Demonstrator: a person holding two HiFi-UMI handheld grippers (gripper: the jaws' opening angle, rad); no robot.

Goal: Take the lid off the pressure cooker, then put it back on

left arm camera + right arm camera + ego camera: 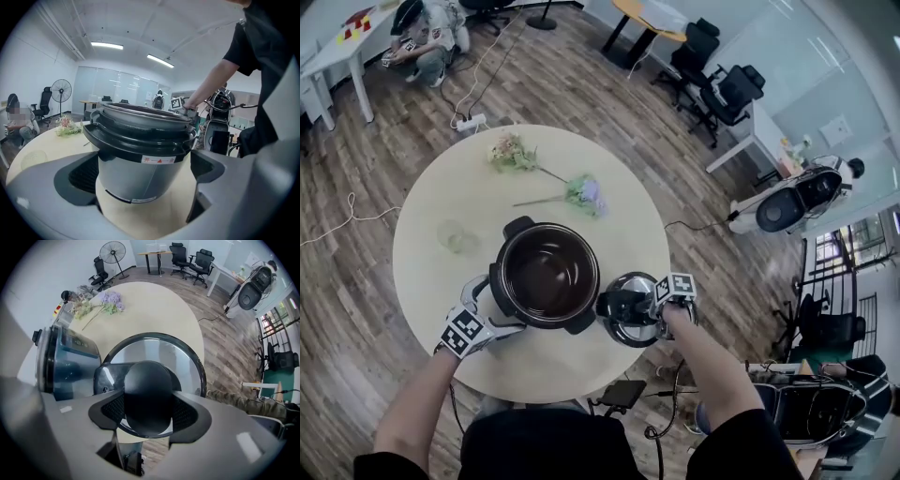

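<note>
The pressure cooker stands open on the round cream table, its dark inner pot bare. The left gripper view shows its steel body with a black collar. My left gripper sits at the cooker's near left side. Its jaws stand wide to either side of the body, and neither pad visibly presses on it. The glass lid, with a black rim, hangs level just right of the cooker, over the table's edge. My right gripper points down and is shut on the lid's black knob.
Two flower sprigs lie at the far side of the table. A clear glass dish sits to the cooker's left. A black device stands below the table's near edge. Office chairs and a seated person are farther off.
</note>
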